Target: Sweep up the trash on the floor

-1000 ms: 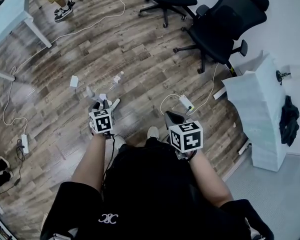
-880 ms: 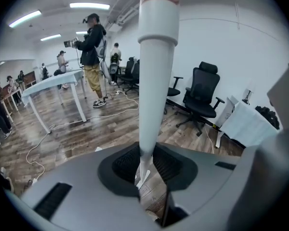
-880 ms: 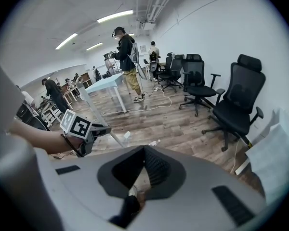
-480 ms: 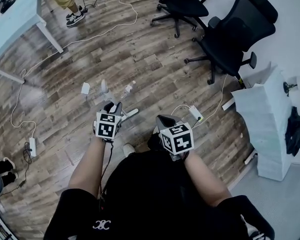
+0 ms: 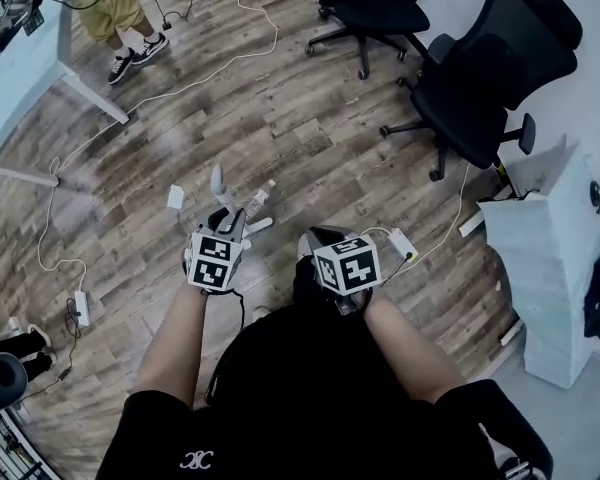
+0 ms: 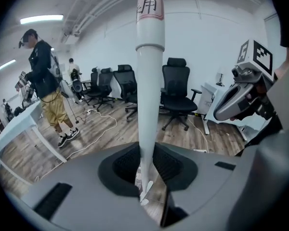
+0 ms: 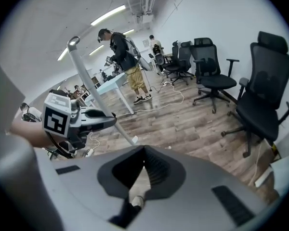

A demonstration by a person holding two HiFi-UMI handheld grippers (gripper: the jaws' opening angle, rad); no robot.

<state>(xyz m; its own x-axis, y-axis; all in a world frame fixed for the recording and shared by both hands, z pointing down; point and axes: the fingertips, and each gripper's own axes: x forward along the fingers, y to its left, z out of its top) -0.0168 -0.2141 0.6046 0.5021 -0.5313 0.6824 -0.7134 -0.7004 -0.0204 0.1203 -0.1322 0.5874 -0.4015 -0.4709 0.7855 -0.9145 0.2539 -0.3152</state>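
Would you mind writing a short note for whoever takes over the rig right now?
Left tool: shut on the long white handle.
Right tool: shut, nothing in it.
Trash: a white scrap and what looks like a small bottle lie apart on the wood floor, just ahead of the left tool.
Done: handle picked up.
Left: sweep both pieces together; no dustpan in view.
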